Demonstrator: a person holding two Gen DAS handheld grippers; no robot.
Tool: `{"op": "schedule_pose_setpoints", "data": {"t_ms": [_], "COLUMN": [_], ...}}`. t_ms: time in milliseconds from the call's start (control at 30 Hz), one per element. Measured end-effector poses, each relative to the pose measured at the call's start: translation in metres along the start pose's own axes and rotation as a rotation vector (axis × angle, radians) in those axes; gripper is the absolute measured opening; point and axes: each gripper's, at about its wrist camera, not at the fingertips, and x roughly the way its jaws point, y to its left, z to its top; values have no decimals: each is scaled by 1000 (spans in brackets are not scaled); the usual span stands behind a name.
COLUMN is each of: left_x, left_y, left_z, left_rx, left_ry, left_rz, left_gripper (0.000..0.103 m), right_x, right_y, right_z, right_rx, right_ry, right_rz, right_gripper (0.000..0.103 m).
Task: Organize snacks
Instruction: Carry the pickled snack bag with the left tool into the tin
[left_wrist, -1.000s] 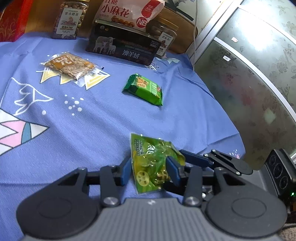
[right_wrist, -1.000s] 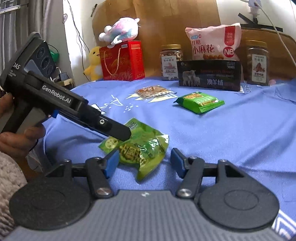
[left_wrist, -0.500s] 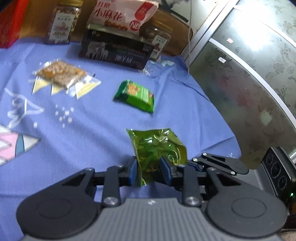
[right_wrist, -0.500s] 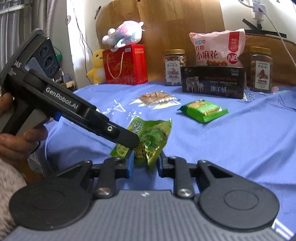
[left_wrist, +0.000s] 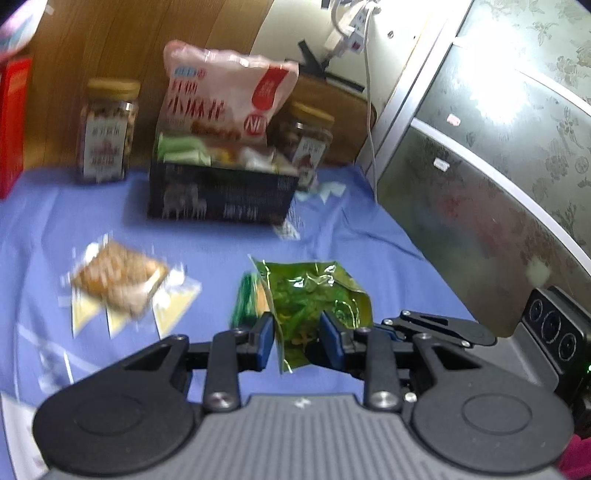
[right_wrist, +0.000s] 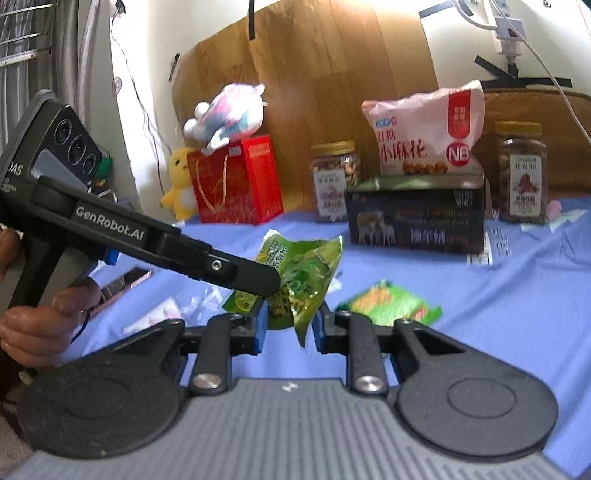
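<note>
Left wrist view: the green pouch (left_wrist: 314, 295) is clamped between the blue pads of the left gripper (left_wrist: 297, 338) and held clear of the blue cloth (left_wrist: 207, 258). Its other end is pinched by the right gripper (right_wrist: 290, 325), whose jaws have just been closing with the pouch between them — both tools grasp the same pouch, with no slack seen at either pad. From the right wrist the left tool's black finger is seen crossing in front of the pouch, with a hand (right_wrist: 40, 321) wrapped on its handle.

Just behind the pouch a second green packet (right_wrist: 391, 304) lies flat on the cloth, partly hidden by it in the left view. A clear packet (left_wrist: 118, 282) of brown snack is seen further left, well apart.

At the back an open dark box (left_wrist: 221, 192) is filled with small packets — green, white and yellow tops show above its rim. A pink bag (left_wrist: 225, 99) stands behind or on the box; which cannot be told. A jar (left_wrist: 107, 133) of nuts is set on each side of the box, lids on. A red gift box (right_wrist: 236, 181) with a plush toy (right_wrist: 225, 114) on top stands further left.

Bare cloth is left between the packets and the box. On the right the cloth's edge falls away beside a patterned glass panel (left_wrist: 498, 166).
</note>
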Motion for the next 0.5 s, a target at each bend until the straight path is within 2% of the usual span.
{"op": "schedule_pose_setpoints", "data": {"t_ms": [233, 500], "left_x": [18, 64], "left_y": [6, 29], "left_z": [54, 116], "left_rx": [43, 38], "left_ry": [-57, -79], "left_rz": [19, 41], "left_gripper": [28, 28], "right_x": [25, 76], "right_y": [-26, -77], "right_z": [38, 77], "right_rx": [-26, -22], "right_ry": [-54, -74], "right_rz": [-10, -29], "right_gripper": [28, 28]}}
